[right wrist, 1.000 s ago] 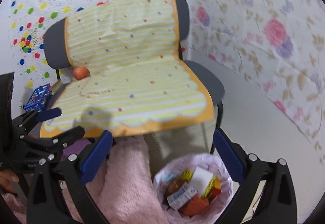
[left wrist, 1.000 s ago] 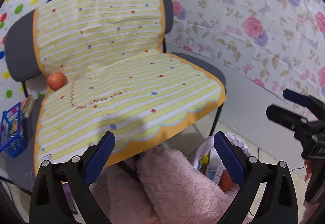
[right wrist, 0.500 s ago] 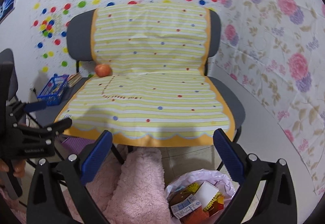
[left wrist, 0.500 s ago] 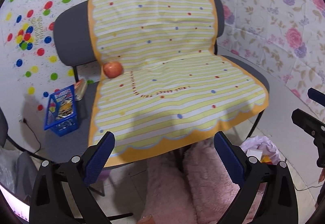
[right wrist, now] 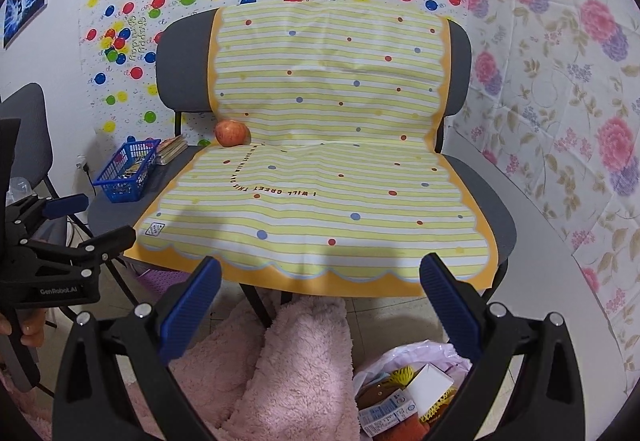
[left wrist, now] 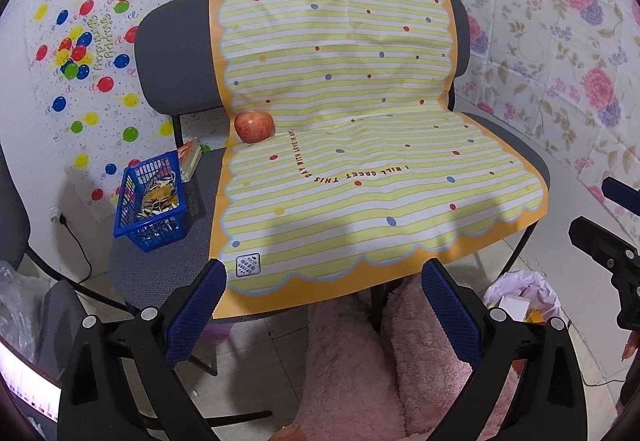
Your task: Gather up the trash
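A pale pink trash bag point(right wrist: 416, 393) sits on the floor by the chair's front right leg, holding a white box, a small carton and yellow scraps; its rim also shows in the left wrist view point(left wrist: 520, 293). A red apple point(left wrist: 254, 126) point(right wrist: 231, 133) rests at the back left of the seat, on a yellow striped cloth point(left wrist: 360, 169) point(right wrist: 320, 177). My left gripper point(left wrist: 320, 305) is open and empty, in front of the seat's front edge. My right gripper point(right wrist: 320, 301) is open and empty, above the bag and in front of the seat.
A grey chair point(right wrist: 496, 209) stands against papered walls. A blue basket point(left wrist: 154, 201) point(right wrist: 126, 173) of wrappers and some books point(right wrist: 172, 149) sit on its left side. Pink fluffy fabric point(right wrist: 288, 361) lies on the floor under the front edge. Another chair point(right wrist: 28, 113) stands at the left.
Both grippers have pulled up and back from the trash bag, so the whole chair is in view. Both stay open and empty.
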Demonstrator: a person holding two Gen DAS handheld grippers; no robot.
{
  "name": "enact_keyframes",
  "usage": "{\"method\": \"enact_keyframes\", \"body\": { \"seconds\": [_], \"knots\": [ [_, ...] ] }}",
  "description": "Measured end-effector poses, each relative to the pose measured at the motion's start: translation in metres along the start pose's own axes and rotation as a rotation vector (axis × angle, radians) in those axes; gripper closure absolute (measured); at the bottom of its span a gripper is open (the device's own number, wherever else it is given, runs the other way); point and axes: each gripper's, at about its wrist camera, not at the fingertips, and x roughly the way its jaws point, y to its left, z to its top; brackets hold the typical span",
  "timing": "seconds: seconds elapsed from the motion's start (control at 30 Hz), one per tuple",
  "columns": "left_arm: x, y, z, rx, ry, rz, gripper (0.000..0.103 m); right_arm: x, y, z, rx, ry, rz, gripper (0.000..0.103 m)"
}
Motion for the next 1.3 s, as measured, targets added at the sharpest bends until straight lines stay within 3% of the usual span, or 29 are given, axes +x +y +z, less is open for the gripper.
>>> {"method": "enact_keyframes", "body": {
  "seconds": [1.3],
  "knots": [
    [0.005,0.005,0.002,-0.012,0.001,0.008,0.006,0.005,-0.011,0.000,0.030,0.005,-0.004,0.006]
  ]
}}
